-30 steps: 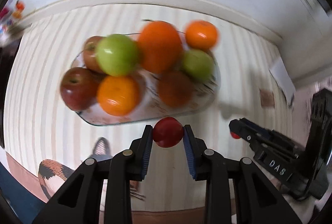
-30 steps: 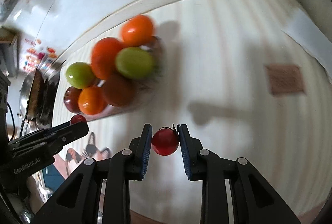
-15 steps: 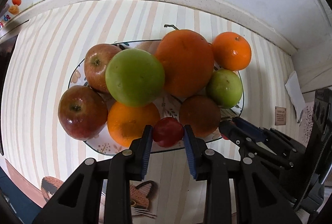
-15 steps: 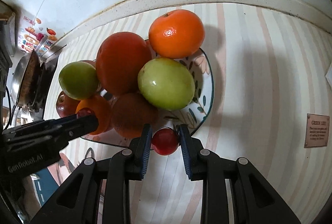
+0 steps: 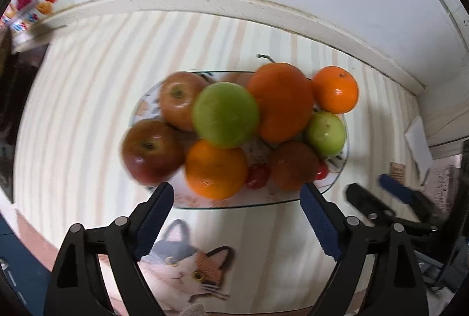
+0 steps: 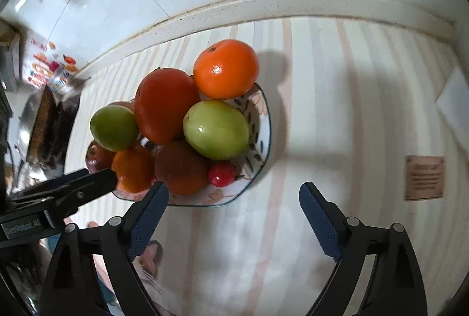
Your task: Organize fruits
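Both cherry tomatoes on the plate

Left gripper (image 5: 236,201) and right gripper (image 6: 233,200): jaws just sprung wide, nothing between them. One cherry tomato (image 5: 257,176) lies between orange (image 5: 215,168) and brown fruit (image 5: 294,165); the other tomato (image 6: 222,173) near the plate (image 6: 263,122) rim

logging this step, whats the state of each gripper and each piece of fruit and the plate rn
left gripper: open, jaws just opened, nothing between them
right gripper: open, jaws just opened, empty
cherry tomato by the oranges: released, resting on the plate
cherry tomato near the plate's edge: released, lying on the plate
plate: piled with apples and oranges, on the striped cloth
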A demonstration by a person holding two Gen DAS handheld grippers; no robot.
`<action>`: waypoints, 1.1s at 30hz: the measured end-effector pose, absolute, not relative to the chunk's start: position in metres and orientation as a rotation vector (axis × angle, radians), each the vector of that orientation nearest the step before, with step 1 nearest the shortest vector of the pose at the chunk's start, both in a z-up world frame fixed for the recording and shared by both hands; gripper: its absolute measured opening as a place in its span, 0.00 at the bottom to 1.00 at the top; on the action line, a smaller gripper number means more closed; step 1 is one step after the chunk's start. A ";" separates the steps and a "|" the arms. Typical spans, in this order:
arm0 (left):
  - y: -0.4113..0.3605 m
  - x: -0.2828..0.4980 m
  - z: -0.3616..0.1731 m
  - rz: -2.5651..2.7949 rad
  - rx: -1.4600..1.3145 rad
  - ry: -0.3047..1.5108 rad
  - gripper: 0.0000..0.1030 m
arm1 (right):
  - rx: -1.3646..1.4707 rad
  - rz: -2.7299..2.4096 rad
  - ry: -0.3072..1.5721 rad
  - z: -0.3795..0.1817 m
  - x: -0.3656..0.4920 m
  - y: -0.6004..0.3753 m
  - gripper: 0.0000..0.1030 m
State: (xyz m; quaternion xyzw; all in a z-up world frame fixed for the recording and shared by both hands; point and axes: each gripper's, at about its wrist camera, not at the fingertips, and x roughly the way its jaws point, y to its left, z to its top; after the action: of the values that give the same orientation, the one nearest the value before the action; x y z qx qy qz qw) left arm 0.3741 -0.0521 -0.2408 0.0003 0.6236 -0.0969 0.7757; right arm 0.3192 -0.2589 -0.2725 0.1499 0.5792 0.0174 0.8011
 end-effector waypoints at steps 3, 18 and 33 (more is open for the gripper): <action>-0.045 0.363 -0.234 -0.170 0.028 1.327 0.89 | 0.257 0.024 1.230 -0.256 0.311 -0.251 0.93; -0.036 0.324 -0.194 -0.075 0.009 1.214 0.91 | 0.127 0.012 1.149 -0.195 0.291 -0.229 0.95; -0.020 0.260 -0.119 -0.041 -0.012 1.037 0.91 | 0.074 0.019 1.010 -0.115 0.234 -0.220 0.95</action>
State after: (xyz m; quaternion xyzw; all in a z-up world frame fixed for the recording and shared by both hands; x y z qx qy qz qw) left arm 0.2597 -0.0195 -0.1186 -0.0058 0.4953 -0.0195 0.8685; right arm 0.2342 -0.2198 -0.1149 0.0352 0.4837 0.0093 0.8745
